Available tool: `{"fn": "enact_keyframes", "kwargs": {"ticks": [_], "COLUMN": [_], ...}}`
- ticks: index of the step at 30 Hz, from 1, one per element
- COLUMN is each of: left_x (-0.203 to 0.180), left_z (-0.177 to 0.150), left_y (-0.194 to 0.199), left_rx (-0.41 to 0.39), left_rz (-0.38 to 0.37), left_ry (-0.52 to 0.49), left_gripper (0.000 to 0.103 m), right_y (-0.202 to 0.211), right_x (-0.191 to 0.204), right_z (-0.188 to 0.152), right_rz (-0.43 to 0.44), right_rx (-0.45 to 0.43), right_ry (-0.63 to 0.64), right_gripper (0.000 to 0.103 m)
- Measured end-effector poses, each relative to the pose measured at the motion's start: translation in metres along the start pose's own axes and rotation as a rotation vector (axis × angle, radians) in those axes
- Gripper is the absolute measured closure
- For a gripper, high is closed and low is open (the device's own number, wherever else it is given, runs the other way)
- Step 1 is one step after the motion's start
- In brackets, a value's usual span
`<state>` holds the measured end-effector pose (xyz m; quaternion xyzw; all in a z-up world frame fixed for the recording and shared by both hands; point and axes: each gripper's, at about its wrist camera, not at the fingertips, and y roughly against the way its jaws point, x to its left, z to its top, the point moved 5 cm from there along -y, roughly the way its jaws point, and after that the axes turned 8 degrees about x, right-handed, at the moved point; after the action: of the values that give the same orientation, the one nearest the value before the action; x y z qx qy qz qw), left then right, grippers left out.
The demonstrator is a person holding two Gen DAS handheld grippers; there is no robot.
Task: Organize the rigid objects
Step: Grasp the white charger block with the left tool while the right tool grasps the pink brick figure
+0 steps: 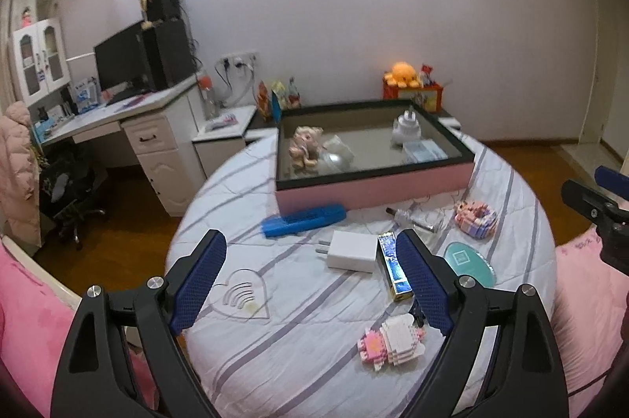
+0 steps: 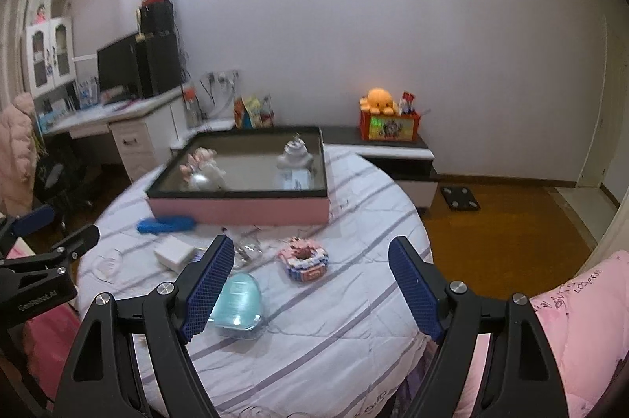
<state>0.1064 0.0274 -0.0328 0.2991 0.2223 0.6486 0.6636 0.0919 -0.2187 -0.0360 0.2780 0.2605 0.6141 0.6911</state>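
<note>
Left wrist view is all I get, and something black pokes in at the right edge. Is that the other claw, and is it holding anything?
Observer: Yes, that is the right claw. Its own camera shows it open and empty above the striped cover.
Operator: What is the teal oval near the gold box?
Observer: A clear plastic box with a teal lid, partly behind one of that claw's fingers.
Operator: Anything on the floor to the right?
Observer: A flat black square, likely a bathroom scale, lies on the wooden floor by the low cabinet.
</note>
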Motion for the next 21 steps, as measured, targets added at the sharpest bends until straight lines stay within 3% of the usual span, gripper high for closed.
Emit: {"fn": "enact_keyframes", "kwargs": {"ticks": [13, 17, 21], "left_x": [-0.017, -0.018, -0.02], "left_z": [-0.007, -0.01, -0.009], "left_y": [-0.104, -0.122, -0.132], "left_rx": [0.257, 0.301, 0.319], "left_rz": [-0.029, -0.042, -0.101], "left_ry": [-0.049, -0.054, -0.043], "left_gripper": [0.013, 0.013, 0.008], "right_y": [-0.095, -0.117, -0.137], "right_x": [-0.016, -0.019, -0.019], "right_z": [-0.005, -0.007, -0.012], "right_rz": [-0.027, -0.013, 0.009], "right_rx": [0.236, 0.293, 0.345], "right_ry": [-0.005, -0.016, -0.017], "right_gripper": [0.021, 0.021, 0.021]}}
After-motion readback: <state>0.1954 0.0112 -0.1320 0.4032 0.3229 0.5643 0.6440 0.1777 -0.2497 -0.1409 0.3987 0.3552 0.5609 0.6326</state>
